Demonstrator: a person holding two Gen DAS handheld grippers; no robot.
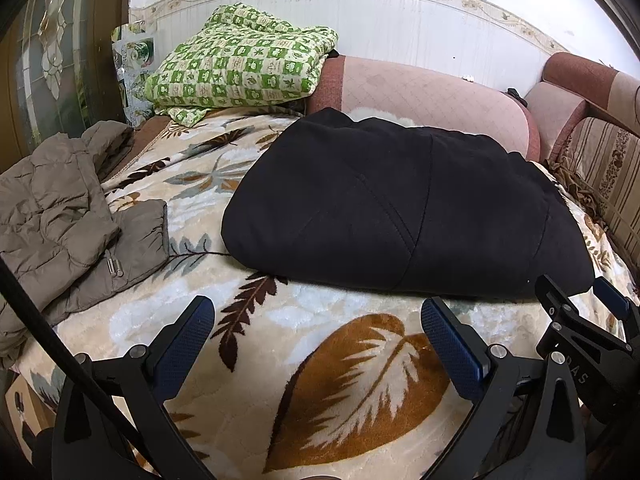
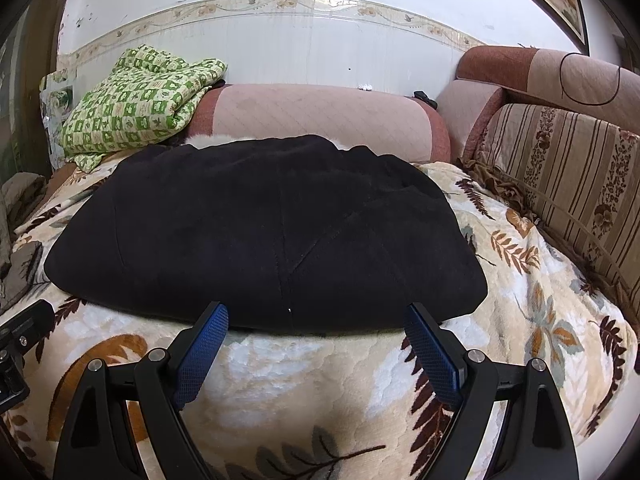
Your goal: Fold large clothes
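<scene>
Black garment (image 2: 260, 232) lies folded on bed (image 2: 300, 392); left gripper (image 1: 316, 340) and right gripper (image 2: 316, 332) both spread, empty—pinch near hem evenly for next fold.

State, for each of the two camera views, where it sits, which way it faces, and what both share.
Left wrist: behind the open left tongs, facing the folded black garment and grey padded jacket; right tongs at the edge.
Right wrist: behind the open right tongs, facing the garment's near edge.
Shared: black garment, leaf-patterned plush blanket, green checked quilt.

Folded black garment (image 1: 404, 208) on leaf-print blanket (image 1: 320, 380), left tongs (image 1: 318, 334) spread wide before it
</scene>
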